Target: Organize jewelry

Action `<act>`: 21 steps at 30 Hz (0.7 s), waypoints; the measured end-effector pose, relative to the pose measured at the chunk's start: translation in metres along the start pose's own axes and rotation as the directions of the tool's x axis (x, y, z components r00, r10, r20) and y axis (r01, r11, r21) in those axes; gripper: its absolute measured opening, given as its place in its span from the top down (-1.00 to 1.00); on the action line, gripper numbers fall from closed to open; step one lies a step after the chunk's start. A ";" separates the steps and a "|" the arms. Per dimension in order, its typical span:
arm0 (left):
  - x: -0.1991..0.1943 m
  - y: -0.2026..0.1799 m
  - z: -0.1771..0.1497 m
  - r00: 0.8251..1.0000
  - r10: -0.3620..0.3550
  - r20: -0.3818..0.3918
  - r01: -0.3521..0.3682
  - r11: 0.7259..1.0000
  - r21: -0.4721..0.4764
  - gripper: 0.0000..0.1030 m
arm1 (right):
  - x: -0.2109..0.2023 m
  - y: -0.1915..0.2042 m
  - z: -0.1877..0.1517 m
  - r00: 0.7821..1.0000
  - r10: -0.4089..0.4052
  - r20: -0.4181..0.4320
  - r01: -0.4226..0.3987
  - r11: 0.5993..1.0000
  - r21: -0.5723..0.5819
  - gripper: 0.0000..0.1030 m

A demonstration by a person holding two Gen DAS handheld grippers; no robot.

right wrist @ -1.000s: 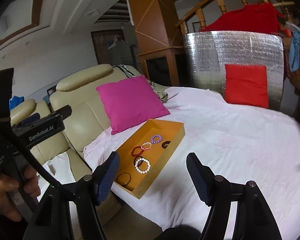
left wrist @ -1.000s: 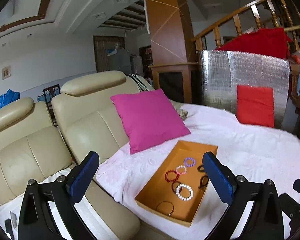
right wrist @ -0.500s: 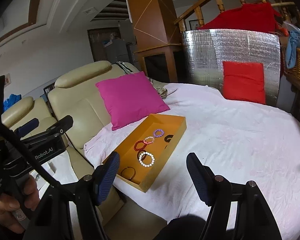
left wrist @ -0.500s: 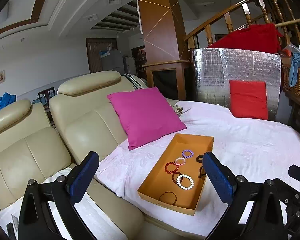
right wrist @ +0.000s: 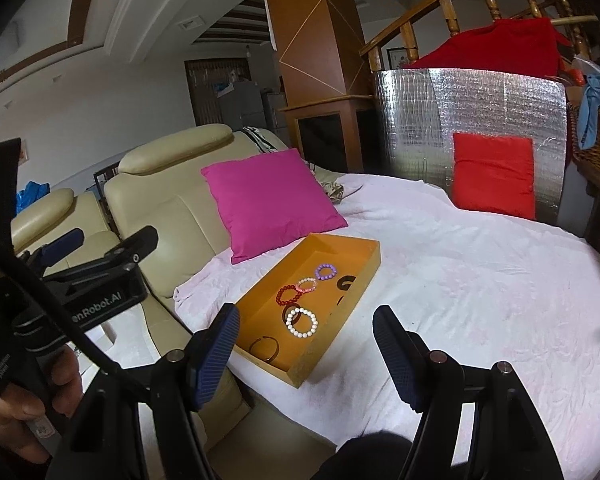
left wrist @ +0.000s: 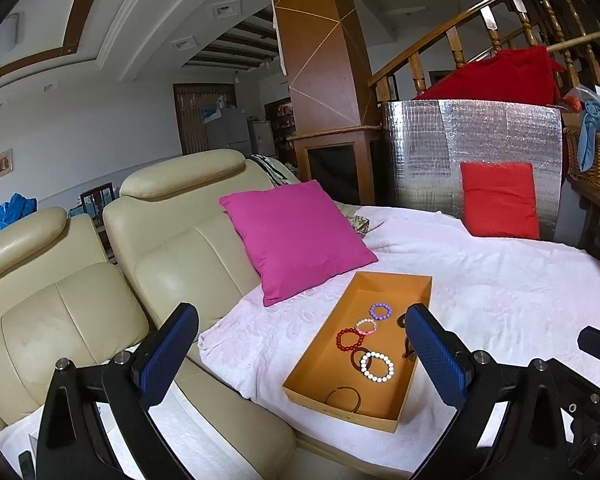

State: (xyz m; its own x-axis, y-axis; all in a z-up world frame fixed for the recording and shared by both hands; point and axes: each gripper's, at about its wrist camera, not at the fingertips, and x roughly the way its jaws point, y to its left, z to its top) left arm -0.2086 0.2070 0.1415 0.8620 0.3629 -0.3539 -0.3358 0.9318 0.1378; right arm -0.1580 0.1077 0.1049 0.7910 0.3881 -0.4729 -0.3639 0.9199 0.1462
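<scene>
We take the shallow orange cardboard tray [left wrist: 320,364] as our landmark. It lies on the white textured blanket [left wrist: 500,280] spread over the bed, near the blanket's front edge, its long axis running away from us and slightly to the right, toward the square red cushion [left wrist: 499,199]. The square magenta cushion [left wrist: 296,240] leans just beyond the tray's far left corner.

All the jewelry sits inside the tray. We count one white beaded bracelet [left wrist: 377,366], one red beaded bracelet [left wrist: 350,339], one small pink beaded bracelet [left wrist: 366,326] and one purple beaded bracelet [left wrist: 380,311], strung from the tray's middle toward its far end. One thin dark bangle [left wrist: 344,398] lies at the near end, and one dark ring [left wrist: 358,356] is partly under the white bracelet. By the tray's right wall there are at least two more dark pieces, partly hidden, so we cannot count them surely.

The left hand-held gripper [left wrist: 300,356] hangs short of the tray's near end, fingers spread wide, nothing between them. The right hand-held gripper [right wrist: 306,350] hovers in front of the tray's near right corner, likewise spread and empty. Neither touches anything. In our judgement the right one is nearer the bracelets: the white bracelet lies straight ahead of it and a little left, so a forward, downward reach along the tray's long axis would meet it first.
</scene>
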 end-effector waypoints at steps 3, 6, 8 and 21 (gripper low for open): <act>0.002 -0.001 -0.001 1.000 0.002 -0.002 -0.002 1.000 0.004 -0.99 | 0.001 -0.001 -0.001 1.000 -0.005 0.003 0.005 1.000 0.000 -0.42; 0.004 -0.001 -0.002 1.000 0.003 -0.009 -0.003 1.000 0.008 -0.99 | 0.003 -0.003 -0.001 1.000 -0.005 -0.001 0.005 1.000 0.006 -0.42; 0.005 -0.001 -0.003 1.000 0.004 -0.013 -0.004 1.000 0.009 -0.99 | 0.004 -0.004 -0.001 1.000 -0.005 -0.003 0.005 1.000 0.011 -0.42; 0.014 -0.001 -0.004 1.000 0.012 -0.027 -0.012 1.000 0.013 -0.99 | 0.011 -0.007 0.003 1.000 -0.005 -0.001 0.005 1.000 0.003 -0.42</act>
State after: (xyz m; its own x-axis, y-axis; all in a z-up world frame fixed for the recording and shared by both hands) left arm -0.1976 0.2110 0.1327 0.8470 0.3744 -0.3774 -0.3411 0.9273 0.1544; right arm -0.1452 0.1058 0.1014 0.7924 0.3837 -0.4743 -0.3589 0.9219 0.1462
